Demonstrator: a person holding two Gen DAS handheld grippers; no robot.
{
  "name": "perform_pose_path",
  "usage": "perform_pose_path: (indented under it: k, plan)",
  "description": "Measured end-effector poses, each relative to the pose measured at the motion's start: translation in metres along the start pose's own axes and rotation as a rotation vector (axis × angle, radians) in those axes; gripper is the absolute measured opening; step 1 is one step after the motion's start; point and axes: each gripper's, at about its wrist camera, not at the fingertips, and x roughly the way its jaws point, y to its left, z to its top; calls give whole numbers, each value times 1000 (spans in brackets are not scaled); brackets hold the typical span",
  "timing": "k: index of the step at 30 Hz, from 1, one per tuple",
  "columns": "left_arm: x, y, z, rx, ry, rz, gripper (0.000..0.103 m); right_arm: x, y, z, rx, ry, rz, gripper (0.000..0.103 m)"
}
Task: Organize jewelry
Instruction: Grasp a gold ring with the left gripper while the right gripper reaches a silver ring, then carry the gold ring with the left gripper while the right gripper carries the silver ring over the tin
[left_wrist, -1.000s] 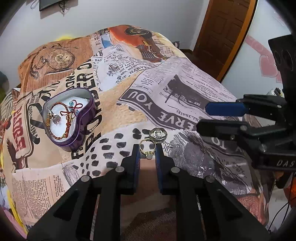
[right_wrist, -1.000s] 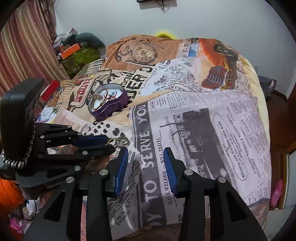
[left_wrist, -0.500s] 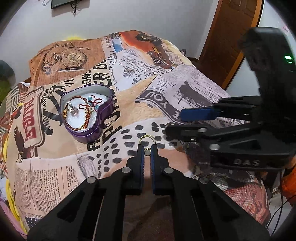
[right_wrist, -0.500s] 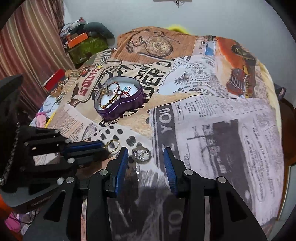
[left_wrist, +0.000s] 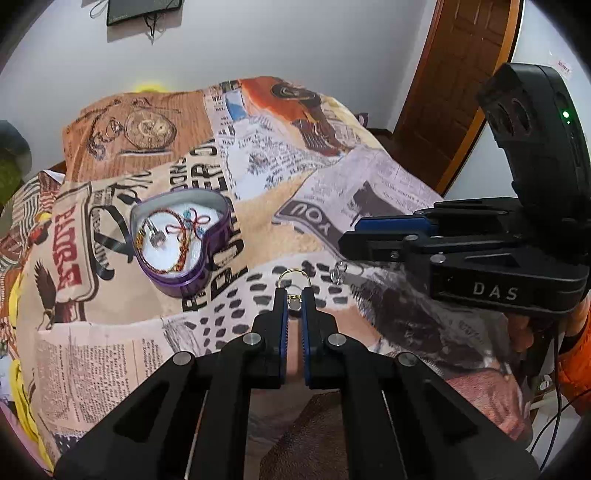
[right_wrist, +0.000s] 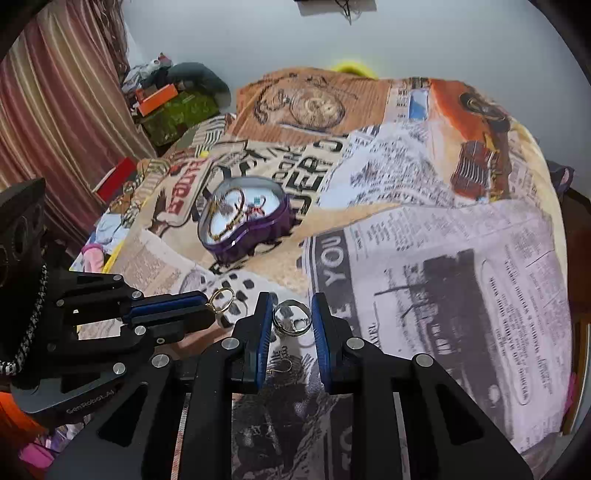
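Observation:
A purple heart-shaped tin (left_wrist: 212, 258) with bracelets inside lies on the printed bedspread; it also shows in the right wrist view (right_wrist: 255, 242). My left gripper (left_wrist: 294, 295) is shut on a gold ring (left_wrist: 294, 275), held just above the cloth; the ring also shows in the right wrist view (right_wrist: 221, 294). My right gripper (right_wrist: 291, 306) is open, its jaws on either side of a silver ring (right_wrist: 291, 318) that lies on the cloth. In the left wrist view the right gripper (left_wrist: 373, 236) comes in from the right, with a bit of the silver ring (left_wrist: 338, 270) below it.
The bedspread (right_wrist: 443, 258) covers a bed. A wooden door (left_wrist: 454, 85) stands at the right. Curtains (right_wrist: 66, 110) and a cluttered pile (right_wrist: 173, 103) are at the far left. A small hook-shaped piece (right_wrist: 280, 365) lies between my right fingers.
My left gripper closed on the gold ring and lifted it slightly. My right gripper moved in from the right and now straddles the silver ring.

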Motion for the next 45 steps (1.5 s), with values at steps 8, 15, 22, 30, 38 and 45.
perform_pose_path:
  k: [8,15,22,30,38,45]
  plan:
    - [-23,4,13,-2,-68,26,5,-19,8,14,-19,-67,-34,20]
    - [-41,17,22,-14,-116,60,5,-24,20,29,-29,-113,-21,20]
    - [-48,38,30,-36,-143,94,5,-18,33,48,-41,-147,-3,20]
    - [-43,69,35,-81,-146,116,5,2,40,65,-39,-147,21,20]
    - [-17,105,38,-147,-107,98,5,35,42,75,-37,-92,28,20]
    - [7,116,41,-148,-66,85,5,64,39,84,-27,-35,32,20]
